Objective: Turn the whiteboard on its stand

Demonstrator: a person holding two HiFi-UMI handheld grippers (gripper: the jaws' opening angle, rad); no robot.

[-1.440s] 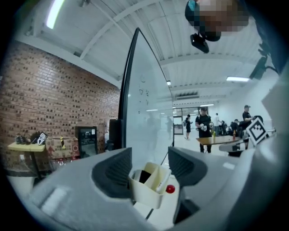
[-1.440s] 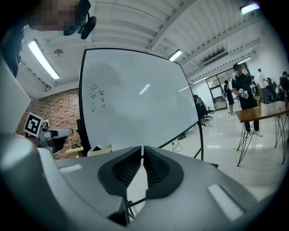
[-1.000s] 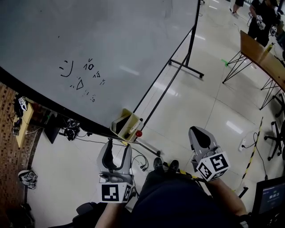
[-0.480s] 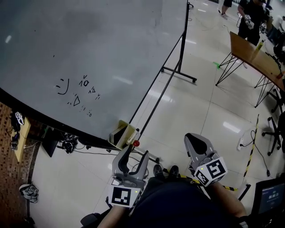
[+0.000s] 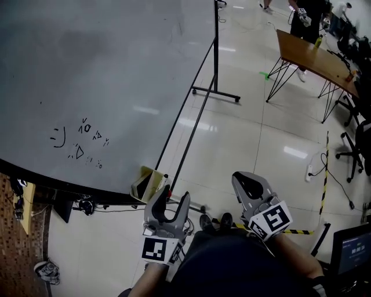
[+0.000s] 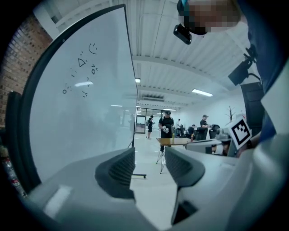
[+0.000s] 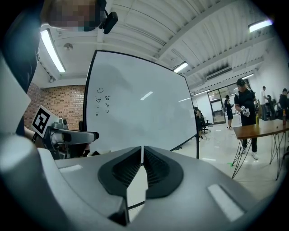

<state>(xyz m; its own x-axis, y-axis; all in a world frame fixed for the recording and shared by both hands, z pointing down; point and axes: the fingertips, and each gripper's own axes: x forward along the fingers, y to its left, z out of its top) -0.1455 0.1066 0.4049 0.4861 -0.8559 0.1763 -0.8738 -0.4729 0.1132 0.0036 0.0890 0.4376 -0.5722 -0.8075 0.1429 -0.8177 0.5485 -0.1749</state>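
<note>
Glossy pale floor point(image 5: 249, 133) runs across an open workroom, with a brick wall point(image 5: 8, 243) at the left edge of the head view. The whiteboard point(image 5: 104, 75) fills the upper left of that view. It hangs in its black stand point(image 5: 215, 40), whose foot bar rests on the floor at the far end. A few small marker doodles point(image 5: 75, 139) sit on the face turned toward the person. At the board's near lower corner, a yellow tray point(image 5: 145, 184) is fixed to the frame.

The left gripper point(image 5: 175, 194) is held just short of that corner and tray. Its jaws have just been closing and now stand partly apart. The left gripper view shows only floor and the distant room between them, with the board off to the left side. The right gripper point(image 5: 246, 181) sits near the person's body, well apart from the board, with its jaws pressed together on nothing.

Neither gripper touches the board or its frame. From its pose alone, I cannot tell whether it has already been swung round. My judgement is that the turn itself is not under way at this moment. What remains is taking hold of an edge and rotating the panel.

Farther off stand a wooden table point(image 5: 313, 55) on thin black legs and a person in dark clothes point(image 5: 307, 11).
</note>
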